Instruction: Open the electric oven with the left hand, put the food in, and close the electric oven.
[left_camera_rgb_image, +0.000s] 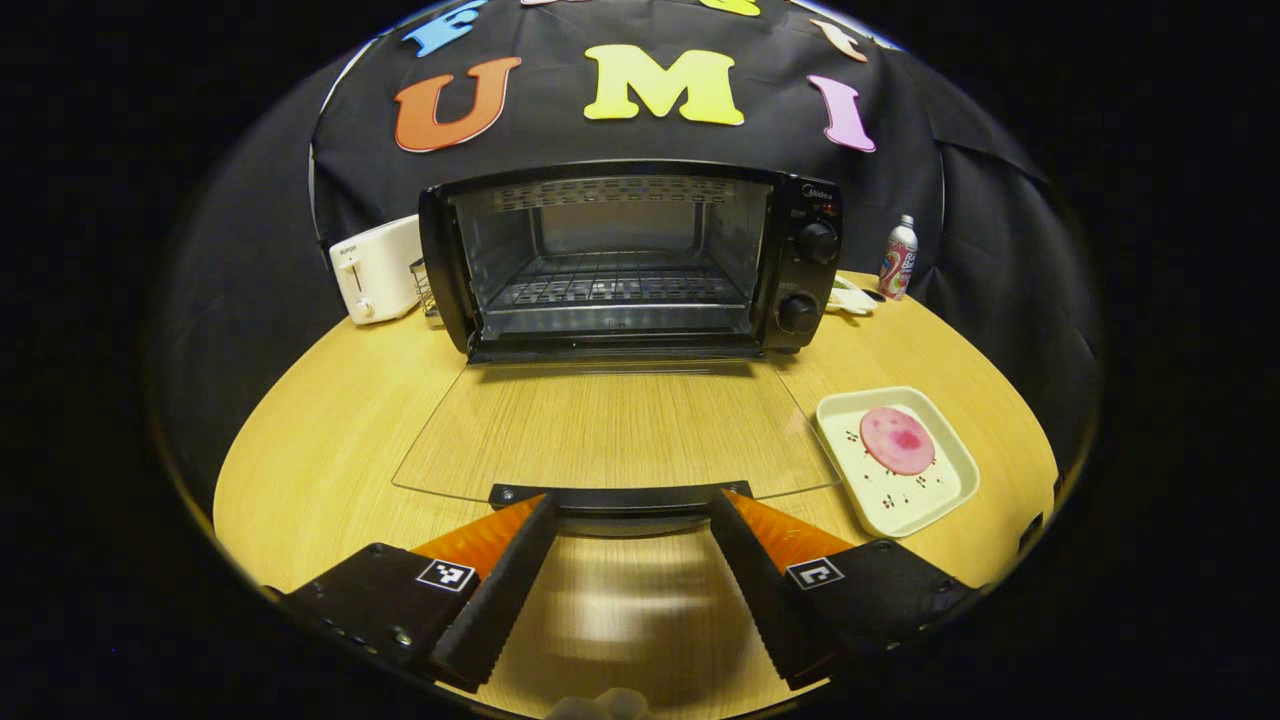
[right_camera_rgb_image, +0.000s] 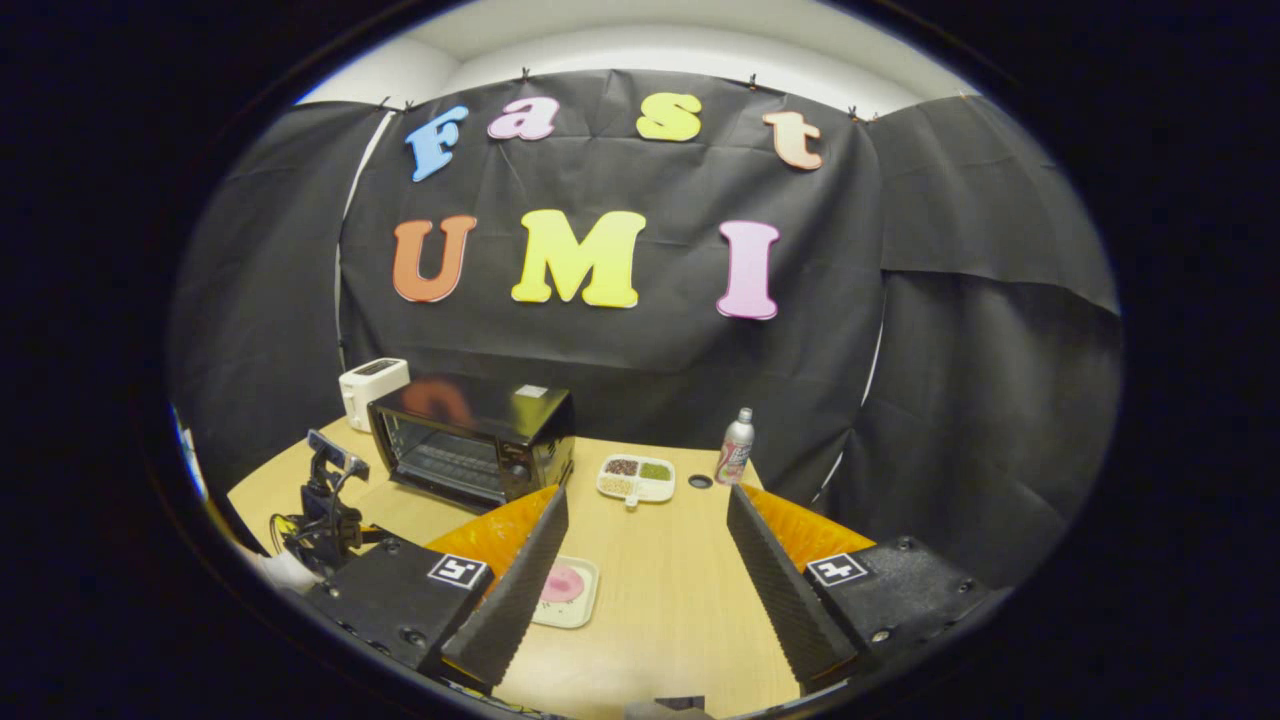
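Looking along the left hand-held gripper (left_camera_rgb_image: 632, 520) in the left gripper view, its two fingers stand spread wide, released, with the door handle (left_camera_rgb_image: 620, 497) lying crosswise just ahead of the tips, between them; whether the tips touch it I cannot tell. The glass door (left_camera_rgb_image: 600, 430) lies dropped flat toward this hand-held gripper, and straight ahead past it the electric oven (left_camera_rgb_image: 630, 260) gapes, its wire rack (left_camera_rgb_image: 615, 280) bare. Off to the forward right sits the food (left_camera_rgb_image: 897, 440), a round pink slice on a white square plate (left_camera_rgb_image: 940, 490), resting on the desk (left_camera_rgb_image: 320, 450) just beside the door's right edge.

Switching to the right gripper view: the right hand-held gripper (right_camera_rgb_image: 648, 530) hangs high above the desk, fingers apart, holding nothing. The food (right_camera_rgb_image: 562, 583) lies below and slightly left of its line, the plate partly hidden behind its left finger (right_camera_rgb_image: 520, 580). The oven (right_camera_rgb_image: 470, 440) stands farther ahead to the left, and the left hand-held gripper (right_camera_rgb_image: 325, 510) shows low at the far left.

The slice is round, so no long axis dictates the grasp. By my judgement the right hand-held gripper is the freer one to pick it; it needs to descend forward and a touch left.
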